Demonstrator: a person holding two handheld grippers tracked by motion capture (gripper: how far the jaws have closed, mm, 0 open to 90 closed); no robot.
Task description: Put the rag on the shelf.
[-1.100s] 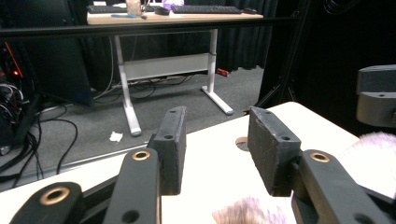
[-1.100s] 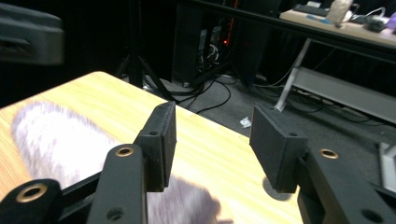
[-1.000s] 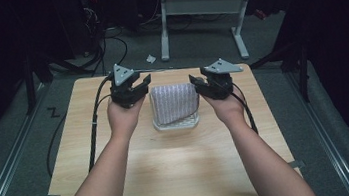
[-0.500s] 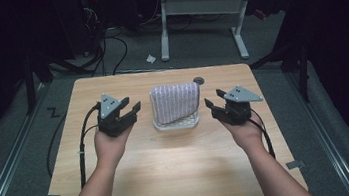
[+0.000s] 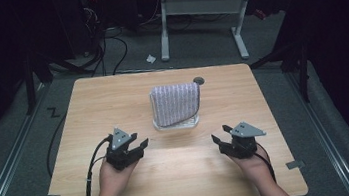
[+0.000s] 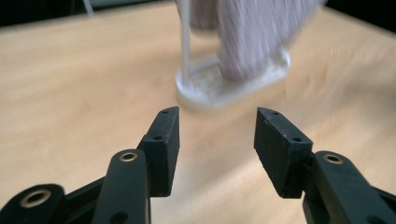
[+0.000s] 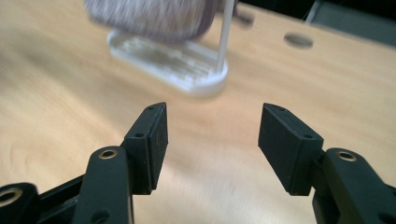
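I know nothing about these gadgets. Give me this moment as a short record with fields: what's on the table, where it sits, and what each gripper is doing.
Surface: wooden table
Main item: striped cloth, draped over a white rack
Rack position: middle of the table, towards the far edge
Left gripper: open, nothing between its jaws, which have just been opening; apart from the rack, near side
Right gripper: open, nothing between its jaws, which have just been opening; apart from the rack, near side
Table detail: round hole behind the rack
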